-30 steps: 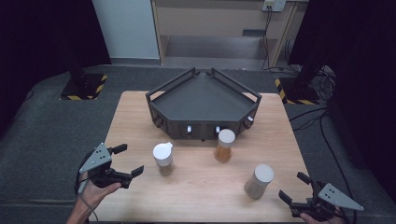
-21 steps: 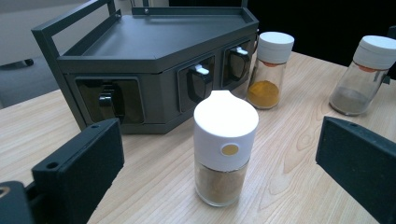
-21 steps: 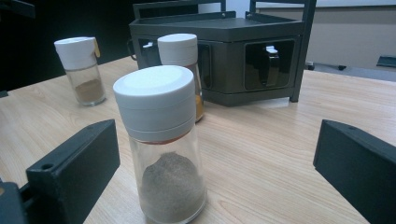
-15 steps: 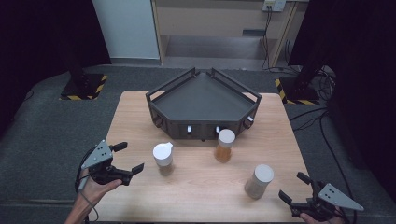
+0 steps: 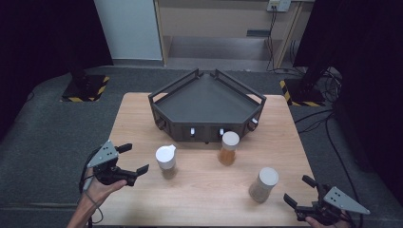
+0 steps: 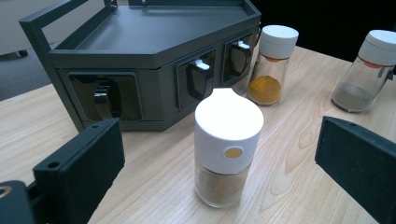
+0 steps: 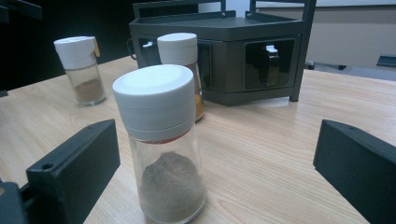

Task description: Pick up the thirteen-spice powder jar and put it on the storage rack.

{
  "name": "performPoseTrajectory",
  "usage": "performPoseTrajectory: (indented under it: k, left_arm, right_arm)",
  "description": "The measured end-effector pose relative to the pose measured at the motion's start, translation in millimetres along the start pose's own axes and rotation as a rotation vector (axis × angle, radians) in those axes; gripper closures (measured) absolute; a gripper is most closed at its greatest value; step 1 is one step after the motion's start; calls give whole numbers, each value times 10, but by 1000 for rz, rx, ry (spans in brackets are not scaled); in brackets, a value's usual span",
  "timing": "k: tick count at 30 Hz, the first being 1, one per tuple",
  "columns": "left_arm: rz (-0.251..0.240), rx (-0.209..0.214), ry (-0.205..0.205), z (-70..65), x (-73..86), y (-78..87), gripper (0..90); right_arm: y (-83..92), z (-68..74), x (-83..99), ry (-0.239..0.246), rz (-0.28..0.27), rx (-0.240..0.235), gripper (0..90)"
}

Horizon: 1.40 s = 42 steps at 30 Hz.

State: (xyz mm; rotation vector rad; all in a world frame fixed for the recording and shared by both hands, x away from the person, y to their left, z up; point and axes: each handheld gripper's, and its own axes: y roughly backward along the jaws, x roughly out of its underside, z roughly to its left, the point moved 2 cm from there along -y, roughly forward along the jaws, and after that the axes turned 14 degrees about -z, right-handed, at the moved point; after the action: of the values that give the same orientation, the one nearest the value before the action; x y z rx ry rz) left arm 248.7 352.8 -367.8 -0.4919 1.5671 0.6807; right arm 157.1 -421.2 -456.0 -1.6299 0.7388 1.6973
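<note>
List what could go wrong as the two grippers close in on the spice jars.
1. The jar with the spouted white cap is tall and narrow; a high or off-centre pinch by the open left gripper could tip it.
2. The grey-powder jar sits left of centre between the right gripper's jaws, so one jaw may shove it first.
3. The turmeric-coloured jar stands close to the dark rack; a wide swing could knock it.

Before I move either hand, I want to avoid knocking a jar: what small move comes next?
Probably ease the right tongs forward around the grey-powder jar: the jaws are open, it stands upright just ahead, untouched.
</note>
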Motion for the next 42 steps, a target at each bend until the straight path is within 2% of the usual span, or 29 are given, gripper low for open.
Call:
performPoseTrajectory:
  k: [15, 29, 42]
  left_arm:
    - [42, 15, 7, 22, -28, -182, 11]
    - [101, 39, 8, 18, -51, -468, 16]
    - [138, 43, 4, 6, -26, -694, 22]
  right_arm:
    - [-1, -3, 2, -2, 0, -2, 11]
    - [0, -12, 5, -4, 2, -5, 11]
    - [-2, -10, 4, -3, 1, -6, 11]
